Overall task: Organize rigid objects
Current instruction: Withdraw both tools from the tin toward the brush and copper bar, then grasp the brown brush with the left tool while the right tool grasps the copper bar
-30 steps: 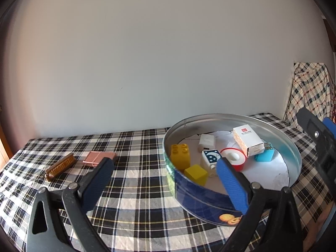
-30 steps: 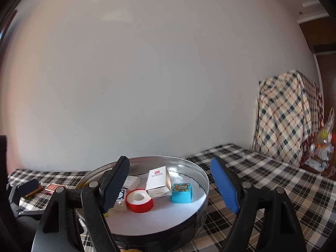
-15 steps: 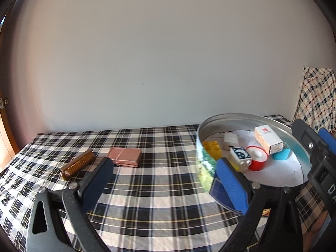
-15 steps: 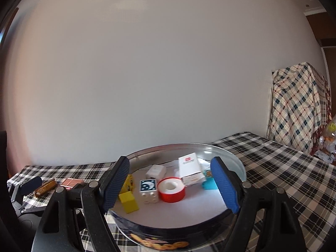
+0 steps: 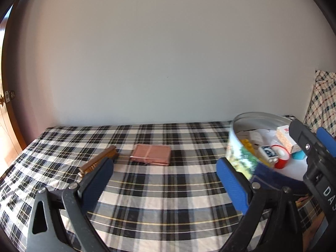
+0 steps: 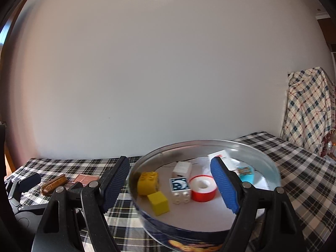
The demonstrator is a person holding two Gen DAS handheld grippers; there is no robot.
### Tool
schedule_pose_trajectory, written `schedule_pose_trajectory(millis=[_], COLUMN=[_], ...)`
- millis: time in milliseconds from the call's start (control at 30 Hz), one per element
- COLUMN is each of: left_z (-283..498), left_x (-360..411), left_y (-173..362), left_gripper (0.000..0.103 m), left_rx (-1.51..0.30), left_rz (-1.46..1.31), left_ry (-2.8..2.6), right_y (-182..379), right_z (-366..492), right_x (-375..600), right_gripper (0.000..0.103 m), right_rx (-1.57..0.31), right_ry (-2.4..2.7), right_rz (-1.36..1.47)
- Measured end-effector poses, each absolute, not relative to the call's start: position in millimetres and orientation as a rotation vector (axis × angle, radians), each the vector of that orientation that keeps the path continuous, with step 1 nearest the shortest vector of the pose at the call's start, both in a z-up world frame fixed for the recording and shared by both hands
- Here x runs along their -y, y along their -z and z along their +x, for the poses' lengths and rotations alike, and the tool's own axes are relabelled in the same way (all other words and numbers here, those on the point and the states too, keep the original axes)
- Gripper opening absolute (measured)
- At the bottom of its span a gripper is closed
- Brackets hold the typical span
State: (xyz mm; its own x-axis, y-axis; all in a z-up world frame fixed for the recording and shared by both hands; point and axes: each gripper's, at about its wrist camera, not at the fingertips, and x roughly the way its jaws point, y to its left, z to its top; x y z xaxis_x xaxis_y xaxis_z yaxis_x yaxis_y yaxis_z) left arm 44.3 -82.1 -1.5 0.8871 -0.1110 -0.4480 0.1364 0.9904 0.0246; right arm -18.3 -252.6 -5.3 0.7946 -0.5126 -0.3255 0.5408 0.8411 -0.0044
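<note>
The left tool [image 5: 163,180] is spread and empty over the plaid surface [image 5: 168,205]; the right tool [image 6: 170,187] is likewise spread, gripping nothing. Just ahead of the right tool sits the round tin [image 6: 195,229], holding a yellow cube [image 6: 158,202], a red tape roll [image 6: 203,190] and small boxes. Beyond the left tool lie a pink box [image 5: 150,154] and, to its left, a wooden brush [image 5: 98,161].

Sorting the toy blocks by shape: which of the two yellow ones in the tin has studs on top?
The larger yellow block, farther back by the tin wall; the small yellow cube in front is smooth.
</note>
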Motion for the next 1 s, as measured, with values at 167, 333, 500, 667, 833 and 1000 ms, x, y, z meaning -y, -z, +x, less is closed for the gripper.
schedule_pose_trajectory(millis=[167, 333, 500, 667, 833, 1000], left_z=[55.4, 66.0, 79.9, 93.6, 115.9, 139.1], left_x=[57.8, 32.0, 6.0, -12.8, -21.5, -29.3], left_y=[3.4, 5.7, 9.5, 13.1, 23.0, 31.2], left_gripper=[0.1, 0.1, 0.1, 0.1, 0.1, 0.1], left_rx=[-0.485, -0.515, -0.565, -0.605, -0.689, -0.758], left_rz=[0.04, 0.026, 0.024, 0.028, 0.063, 0.056], left_ry=[0.1, 0.097, 0.084, 0.059, 0.074, 0.08], right_y=[8.6, 12.7, 19.2, 23.6, 29.6, 39.4], right_z=[1.1, 19.8, 41.6, 62.1, 88.4, 109.7], right_x=[237.4, 224.9, 210.1, 199.5, 192.0, 188.6], right_gripper=[0.081, 0.081, 0.081, 0.081, 0.081, 0.081], right_rx=[-0.339, -0.36, -0.399, -0.418, -0.481, -0.55], right_ry=[0.535, 0.496, 0.459, 0.415, 0.385, 0.35], right_rz=[0.073, 0.072, 0.048, 0.051, 0.063, 0.086])
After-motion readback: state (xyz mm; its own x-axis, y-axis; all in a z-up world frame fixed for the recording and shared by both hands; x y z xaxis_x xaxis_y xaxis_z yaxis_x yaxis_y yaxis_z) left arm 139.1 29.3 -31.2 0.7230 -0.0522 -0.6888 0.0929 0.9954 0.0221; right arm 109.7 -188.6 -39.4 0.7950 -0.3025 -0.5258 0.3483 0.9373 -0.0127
